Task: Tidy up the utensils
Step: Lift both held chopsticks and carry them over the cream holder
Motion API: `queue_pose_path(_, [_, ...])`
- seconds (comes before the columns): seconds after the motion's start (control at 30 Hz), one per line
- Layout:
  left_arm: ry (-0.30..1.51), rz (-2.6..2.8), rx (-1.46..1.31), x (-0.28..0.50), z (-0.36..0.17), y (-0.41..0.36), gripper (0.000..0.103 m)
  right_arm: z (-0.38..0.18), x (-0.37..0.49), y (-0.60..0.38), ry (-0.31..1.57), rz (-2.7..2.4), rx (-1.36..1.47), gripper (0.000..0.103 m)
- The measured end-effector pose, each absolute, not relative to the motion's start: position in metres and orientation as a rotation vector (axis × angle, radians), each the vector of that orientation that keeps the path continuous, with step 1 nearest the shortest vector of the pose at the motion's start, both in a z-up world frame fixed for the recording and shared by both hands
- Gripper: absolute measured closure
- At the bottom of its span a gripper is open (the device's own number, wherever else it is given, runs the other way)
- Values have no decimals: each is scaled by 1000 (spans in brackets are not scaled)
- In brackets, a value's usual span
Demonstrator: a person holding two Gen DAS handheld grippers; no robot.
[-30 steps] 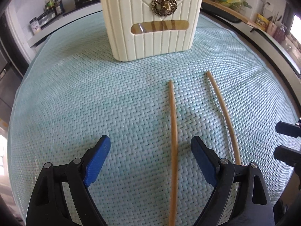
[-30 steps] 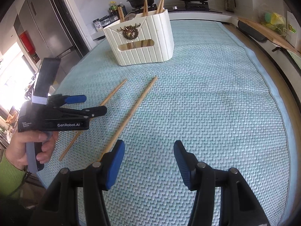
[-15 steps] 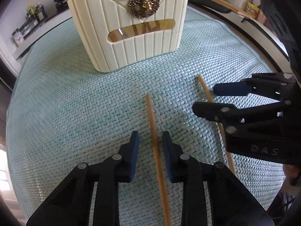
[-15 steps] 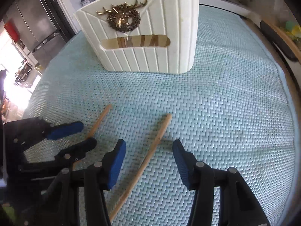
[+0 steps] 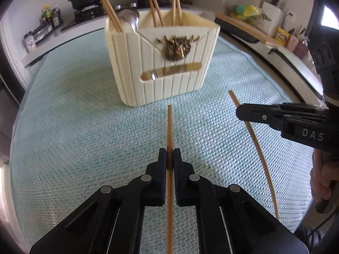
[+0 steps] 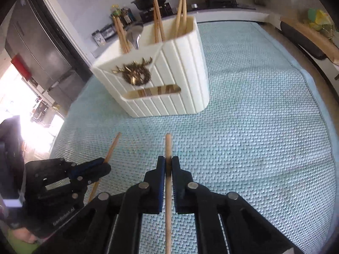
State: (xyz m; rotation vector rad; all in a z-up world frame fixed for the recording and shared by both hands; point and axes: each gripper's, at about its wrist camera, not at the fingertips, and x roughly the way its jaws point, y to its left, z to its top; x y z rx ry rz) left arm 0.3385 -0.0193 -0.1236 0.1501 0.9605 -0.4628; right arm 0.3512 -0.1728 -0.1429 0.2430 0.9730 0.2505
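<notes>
Between the flat black tips of the left gripper (image 5: 169,158) runs a slim, round wooden chopstick (image 5: 169,131), pinched tight, its far end reaching toward the ribbed cream utensil holder (image 5: 167,67) ahead. The right gripper (image 6: 168,166) is likewise clamped on a second chopstick (image 6: 168,148), just beside the first pair of tongs. Both hover over a pale teal woven mat (image 6: 254,137). More chopsticks and a steel spoon (image 5: 130,20) stand upright in the holder, under a brass stag emblem (image 6: 134,75).
</notes>
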Motion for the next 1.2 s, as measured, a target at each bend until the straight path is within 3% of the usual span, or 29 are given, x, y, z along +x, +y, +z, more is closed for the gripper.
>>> queue_pose_path(0.3, [746,-501,20,298,-40,22,99,-59,293,-193,717,353,255,97])
queue_pose_path(0.6, [635,-527,-83,272,-9,38,99,-12,247,-181,526,356,181,97])
queue_pose_path(1.2, [503,-531,-152,324,82,45,99,76,283,-168,360,325,67,97])
